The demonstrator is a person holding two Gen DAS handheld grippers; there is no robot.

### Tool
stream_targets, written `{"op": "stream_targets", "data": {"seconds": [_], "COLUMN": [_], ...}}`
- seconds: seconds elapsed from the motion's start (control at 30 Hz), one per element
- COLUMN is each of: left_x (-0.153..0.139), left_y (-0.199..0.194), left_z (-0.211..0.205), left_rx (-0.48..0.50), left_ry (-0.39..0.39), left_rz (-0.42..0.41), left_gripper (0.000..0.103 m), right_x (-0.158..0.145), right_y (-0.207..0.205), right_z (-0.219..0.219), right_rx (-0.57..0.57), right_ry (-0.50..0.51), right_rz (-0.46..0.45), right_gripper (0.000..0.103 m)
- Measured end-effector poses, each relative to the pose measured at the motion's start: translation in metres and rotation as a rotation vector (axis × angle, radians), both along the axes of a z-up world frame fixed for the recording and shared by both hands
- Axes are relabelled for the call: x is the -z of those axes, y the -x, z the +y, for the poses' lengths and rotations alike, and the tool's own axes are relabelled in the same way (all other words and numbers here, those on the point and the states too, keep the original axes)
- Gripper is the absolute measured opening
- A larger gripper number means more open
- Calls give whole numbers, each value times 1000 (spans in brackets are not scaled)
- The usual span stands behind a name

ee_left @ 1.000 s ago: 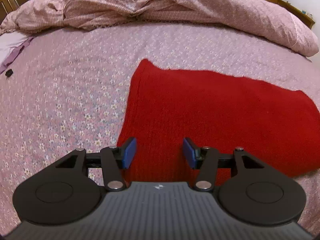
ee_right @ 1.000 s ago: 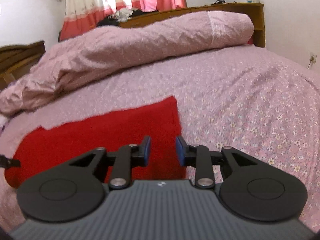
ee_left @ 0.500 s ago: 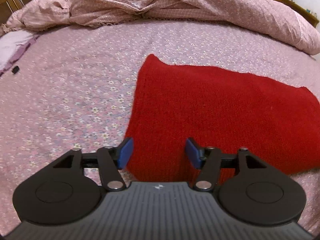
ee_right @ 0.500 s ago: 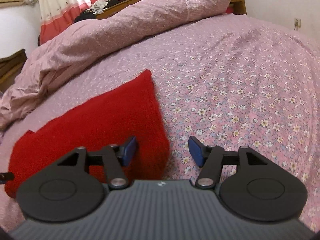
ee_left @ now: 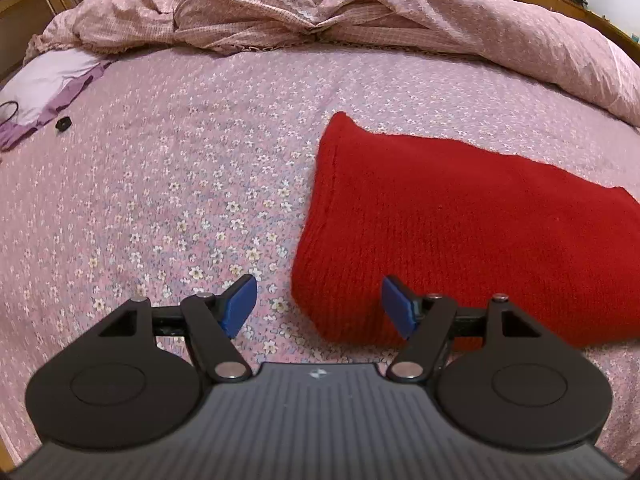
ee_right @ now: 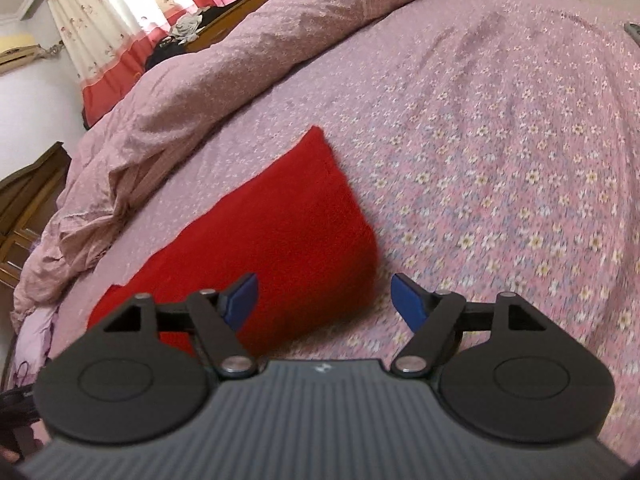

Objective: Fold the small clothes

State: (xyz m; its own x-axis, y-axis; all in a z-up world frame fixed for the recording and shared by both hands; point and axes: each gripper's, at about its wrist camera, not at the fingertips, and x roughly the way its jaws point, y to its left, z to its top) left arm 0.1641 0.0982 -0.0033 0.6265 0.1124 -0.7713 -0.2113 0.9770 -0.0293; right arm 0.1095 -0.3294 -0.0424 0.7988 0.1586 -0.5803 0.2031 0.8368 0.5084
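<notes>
On the bed (ee_left: 168,184), one pink flowered sheet is covering the mattress, and one bunched pink quilt (ee_left: 360,4) is lying along its far side. One red knitted garment (ee_left: 460,240) is lying folded flat on the sheet, near the middle of the bed and well apart from the quilt; no other folded clothes are showing. One pale purple cloth (ee_left: 44,84) is resting at the left edge of the left wrist view, with one small black object (ee_left: 63,123) just beside it on the sheet. One flowered curtain (ee_right: 120,12) with a red band is hanging behind the wooden headboard in the right wrist view.

Two grippers are showing, one in each view. The left gripper (ee_left: 319,306) is pointing steeply down over the near left corner of the garment; its jaws are opening, with that corner showing between the blue pads (ee_left: 240,304) but not pressed by them. The right gripper (ee_right: 323,302) is tilting down less steeply over the near right corner of the garment (ee_right: 260,248), in a slightly blurred picture; its jaws are also opening, and the cloth's edge is lying below the gap, untouched by either pad.
</notes>
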Motion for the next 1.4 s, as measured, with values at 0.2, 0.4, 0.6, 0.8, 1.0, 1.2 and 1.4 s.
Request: {"op": "stream_targets", "data": {"seconds": [0.2,0.4,0.6,0.8,1.0,1.2,1.4], "left_x": [5,9,11,17,19,21,23], "left_y": [2,0,-1,-3,-5,-7,-8], "left_z": [6,11,12,13,10,11,10], "left_rx": [-14,-24,-21,-26,-28,-31,-31], "left_ry": [22,40,38,47,41,44,40], "left_rz": [10,16,18,24,28,32,33], "left_gripper": [74,74,74,74,75,75,75], "right_x": [7,16,31,36,41,39,41], "right_y": [-3,-16,-26,-32,-40,-49,-48], "right_z": [10,10,12,20,19,22,20], "right_rx": [-7,25,68,94,116,144,171], "right_ry": [-34,-110,-157,-159,-170,-185,-224], "right_rz": [25,28,35,-10,-55,-60,-67], "right_gripper": [75,77,77,80,82,82,82]}}
